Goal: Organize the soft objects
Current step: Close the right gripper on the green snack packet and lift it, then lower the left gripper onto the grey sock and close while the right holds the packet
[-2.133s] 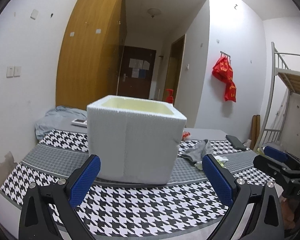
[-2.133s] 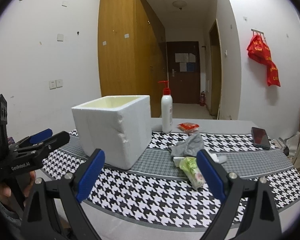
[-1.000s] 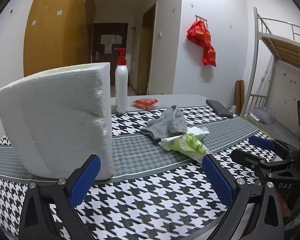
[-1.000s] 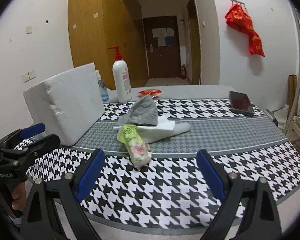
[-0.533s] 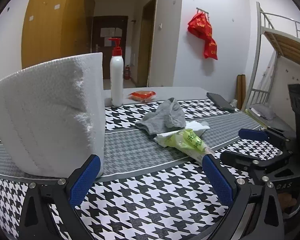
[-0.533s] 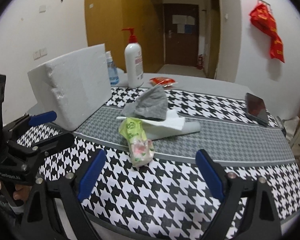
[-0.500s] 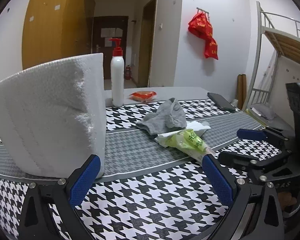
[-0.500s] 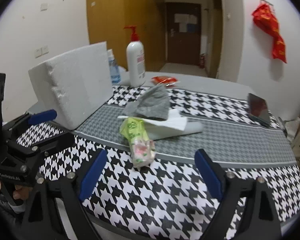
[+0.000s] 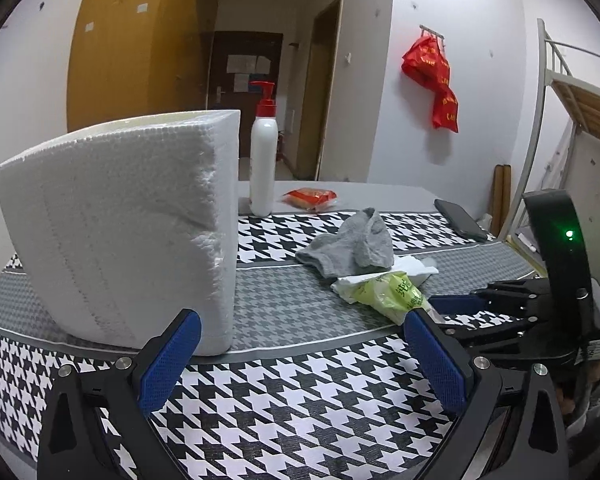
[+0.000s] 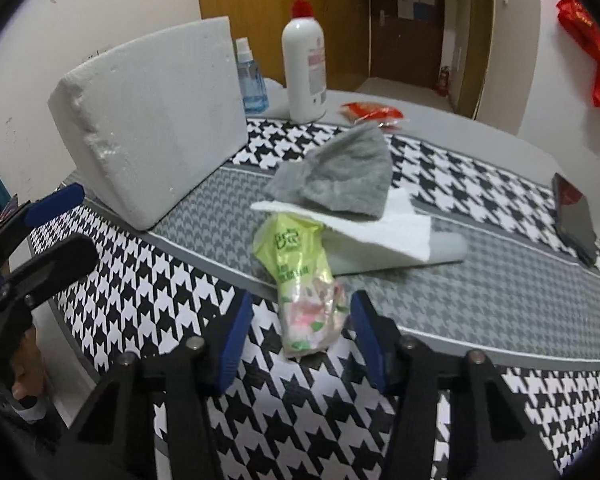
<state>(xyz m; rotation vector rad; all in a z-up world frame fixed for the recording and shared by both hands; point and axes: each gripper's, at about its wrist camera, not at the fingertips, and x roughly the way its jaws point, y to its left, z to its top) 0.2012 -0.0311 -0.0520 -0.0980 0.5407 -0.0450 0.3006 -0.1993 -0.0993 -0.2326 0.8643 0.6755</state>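
The right claw [image 10: 298, 330] is partly closed, its blue pads on either side of the near end of the green tissue pack [image 10: 300, 276] but not clearly pressing it; whether they touch it cannot be told. The pack lies on the houndstooth-covered counter [image 10: 480, 400] at 12 o'clock from that claw, its far end tucked under a white paper sheet [image 10: 384, 228] that carries a crumpled gray cloth [image 10: 340, 176]. Green print runs along the pack, too blurred to read. The left claw [image 9: 300, 354] is released, jaws wide apart and holding nothing, low over the counter with the white foam box [image 9: 128, 232] at its 11 o'clock.

Only the right wrist view shows a blue spray bottle [image 10: 252, 80] behind the box, beside the pump bottle [image 10: 304, 60], whose pink label is illegible. Only the left wrist view shows a green light [image 9: 569, 234] on the right claw's housing and a bunk bed frame [image 9: 572, 92] at 2 o'clock. A red packet [image 9: 310, 197] and a dark phone [image 9: 460, 220] lie farther back.
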